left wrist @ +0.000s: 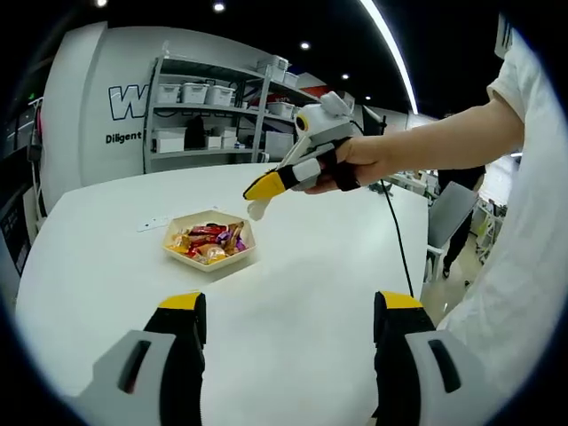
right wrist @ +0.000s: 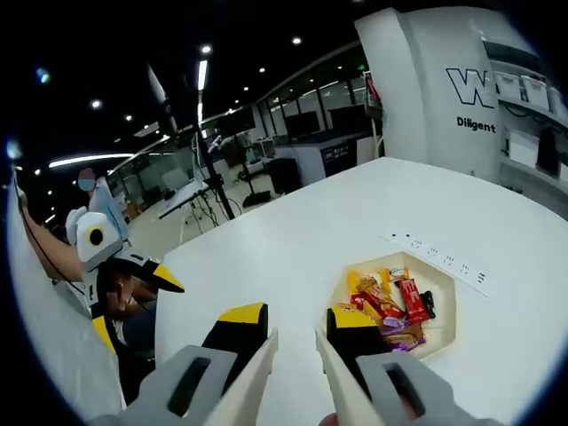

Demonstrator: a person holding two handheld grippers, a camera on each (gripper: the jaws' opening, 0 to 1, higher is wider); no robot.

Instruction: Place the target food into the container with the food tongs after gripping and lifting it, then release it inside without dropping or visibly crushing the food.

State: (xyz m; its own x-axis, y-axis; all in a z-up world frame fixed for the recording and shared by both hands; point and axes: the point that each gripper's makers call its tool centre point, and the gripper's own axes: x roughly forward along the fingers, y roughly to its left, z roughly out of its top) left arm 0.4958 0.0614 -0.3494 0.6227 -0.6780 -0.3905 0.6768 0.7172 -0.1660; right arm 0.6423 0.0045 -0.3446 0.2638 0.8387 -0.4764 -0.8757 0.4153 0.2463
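Note:
A hexagonal cream container (left wrist: pixel 248 253) (right wrist: pixel 448 312) sits on the white table, holding several wrapped candies (left wrist: pixel 209 240) (right wrist: pixel 390 306) in red, orange and purple. My right gripper (right wrist: pixel 295 324) is shut on cream food tongs (right wrist: pixel 257 373), whose two arms stand slightly apart with nothing between them. The tong tips hover just left of the container. In the left gripper view a hand holds that right gripper (left wrist: pixel 271 184) above and to the right of the container, tong tip (left wrist: pixel 257 209) pointing down. My left gripper (left wrist: pixel 293 311) (right wrist: pixel 133 306) is open and empty, well short of the container.
A white power strip (left wrist: pixel 153 224) (right wrist: pixel 444 262) lies behind the container. Metal shelves with white bins (left wrist: pixel 204 115) stand past the table's far edge. A cable (left wrist: pixel 399 240) hangs from the right gripper. A chair (left wrist: pixel 448 217) and the person's sleeve (left wrist: pixel 532 266) are at the right.

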